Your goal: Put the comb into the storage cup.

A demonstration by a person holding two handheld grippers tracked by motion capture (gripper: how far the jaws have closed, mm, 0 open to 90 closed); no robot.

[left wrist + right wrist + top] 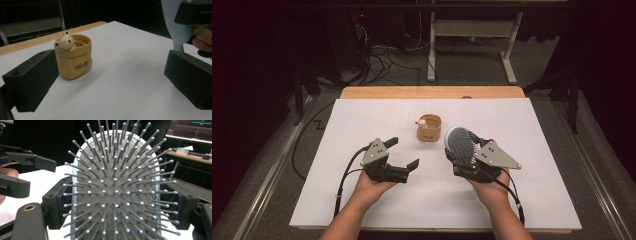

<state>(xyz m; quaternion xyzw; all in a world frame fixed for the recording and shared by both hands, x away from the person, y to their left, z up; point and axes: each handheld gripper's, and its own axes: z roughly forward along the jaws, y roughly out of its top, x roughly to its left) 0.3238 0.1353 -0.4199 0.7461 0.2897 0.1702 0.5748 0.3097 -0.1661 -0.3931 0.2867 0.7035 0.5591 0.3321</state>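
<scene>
Right tongs (pixel 460 159) clamp the blue hairbrush (pixel 460 143) by its head, held up over the counter (pixel 362 115) middle, left tongs (pixel 404 152) wide open and empty; likely next: carry it to the bear cup (pixel 429 127) nearer the far edge, handle down.
</scene>
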